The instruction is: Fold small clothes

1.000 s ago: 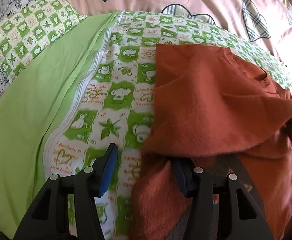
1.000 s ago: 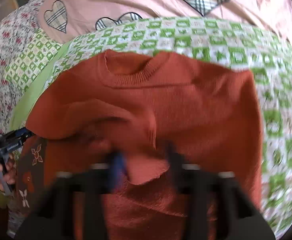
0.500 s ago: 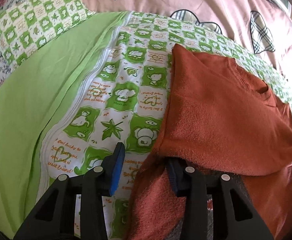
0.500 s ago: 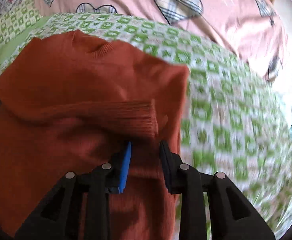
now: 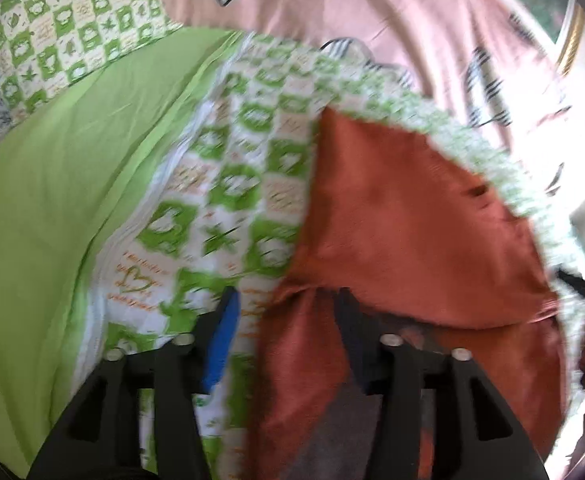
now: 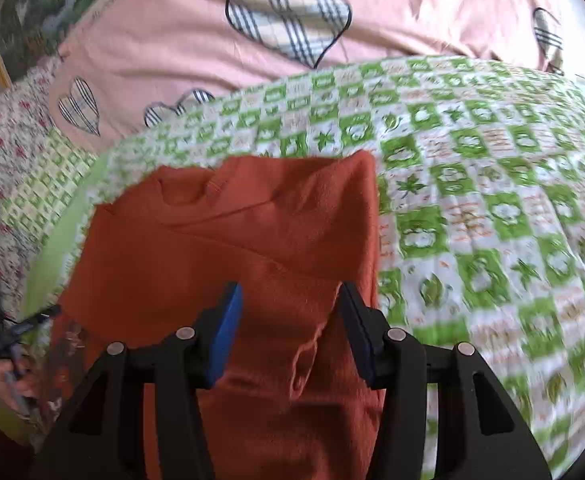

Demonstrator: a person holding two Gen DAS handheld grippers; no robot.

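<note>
A small rust-orange knit sweater (image 5: pixel 404 224) lies on the green-and-white checked bedspread (image 5: pixel 236 184), its sides folded in over the body. In the left wrist view, my left gripper (image 5: pixel 286 312) is open over the sweater's lower left edge, and the cloth runs between the jaws. In the right wrist view the sweater (image 6: pixel 228 248) shows its neckline at the far end and a ribbed sleeve cuff (image 6: pixel 308 356) lies on top. My right gripper (image 6: pixel 290 304) is open above that cuff and holds nothing. The view is motion-blurred.
A plain light green sheet (image 5: pixel 52 184) lies left of the bedspread. A checked pillow (image 5: pixel 68 32) and a pink quilt with plaid hearts (image 6: pixel 292 28) lie at the far end. The other hand-held gripper shows at the left edge of the right wrist view (image 6: pixel 8 332).
My right gripper has opened and let go of the sleeve cuff, which now lies on the sweater. My left gripper has stayed open and shifted slightly along the sweater's left edge.
</note>
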